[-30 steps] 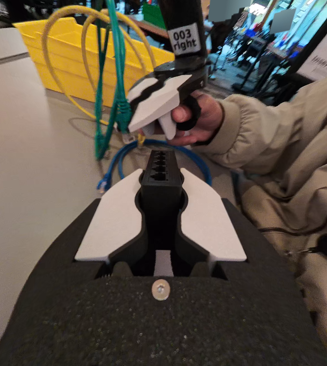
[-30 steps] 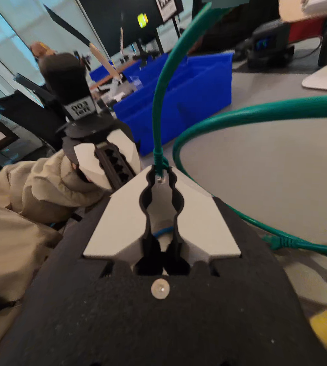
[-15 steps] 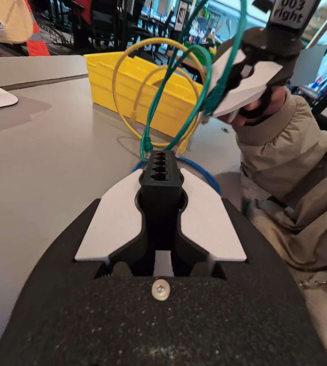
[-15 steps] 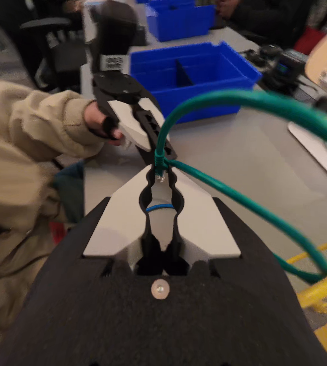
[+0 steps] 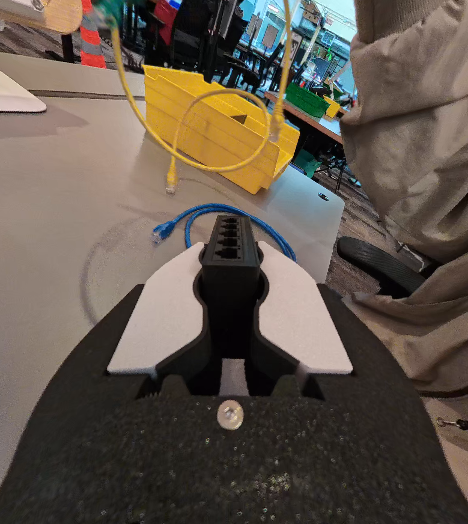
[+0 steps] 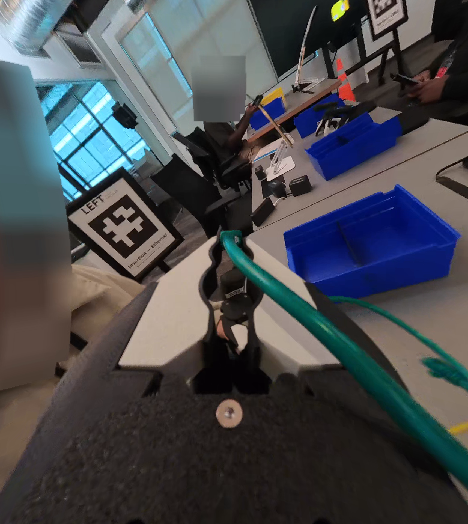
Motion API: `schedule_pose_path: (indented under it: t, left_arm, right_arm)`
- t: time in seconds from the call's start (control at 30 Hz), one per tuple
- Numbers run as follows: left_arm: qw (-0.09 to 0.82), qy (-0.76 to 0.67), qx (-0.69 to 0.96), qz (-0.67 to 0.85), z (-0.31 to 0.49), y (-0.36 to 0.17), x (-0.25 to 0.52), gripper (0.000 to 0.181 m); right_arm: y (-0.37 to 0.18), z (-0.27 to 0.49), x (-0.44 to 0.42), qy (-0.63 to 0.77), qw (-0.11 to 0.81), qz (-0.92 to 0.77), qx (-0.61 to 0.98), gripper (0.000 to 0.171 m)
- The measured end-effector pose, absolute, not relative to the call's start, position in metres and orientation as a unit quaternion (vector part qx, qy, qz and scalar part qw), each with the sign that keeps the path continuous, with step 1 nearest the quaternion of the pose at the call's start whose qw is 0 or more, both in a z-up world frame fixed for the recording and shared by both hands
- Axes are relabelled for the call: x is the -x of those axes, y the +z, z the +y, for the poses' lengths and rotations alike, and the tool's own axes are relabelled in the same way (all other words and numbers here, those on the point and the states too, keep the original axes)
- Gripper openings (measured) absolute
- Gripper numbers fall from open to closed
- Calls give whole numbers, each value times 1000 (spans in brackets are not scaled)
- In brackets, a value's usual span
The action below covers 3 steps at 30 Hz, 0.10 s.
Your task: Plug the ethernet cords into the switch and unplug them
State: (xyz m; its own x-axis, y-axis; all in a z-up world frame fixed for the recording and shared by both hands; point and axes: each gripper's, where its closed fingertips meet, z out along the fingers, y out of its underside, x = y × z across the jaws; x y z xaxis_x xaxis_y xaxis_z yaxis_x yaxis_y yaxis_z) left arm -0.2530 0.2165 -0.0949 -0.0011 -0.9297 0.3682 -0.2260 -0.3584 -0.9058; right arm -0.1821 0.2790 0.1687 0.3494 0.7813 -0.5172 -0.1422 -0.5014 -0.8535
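Switch (image 5: 230,249): small rigid black box, clamped between my left gripper (image 5: 230,255) fingers above the worktop (image 5: 42,215), ports up and empty. Right gripper (image 6: 228,241) fingers pinch the green cord (image 6: 298,306) at its plug. I judge the cable springy; grip the plug boot, clip fragile.
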Motion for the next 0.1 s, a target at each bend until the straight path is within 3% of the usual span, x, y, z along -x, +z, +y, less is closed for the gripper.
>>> schedule_pose_path:
  t: [0.03, 0.1]
  left_arm:
    - [329, -535, 626, 463, 218, -96, 256, 29]
    - [328, -527, 633, 462, 223, -100, 260, 29]
  right_arm:
    - [175, 276, 186, 523, 438, -245, 689, 13]
    - [183, 276, 187, 495, 444, -264, 699, 12]
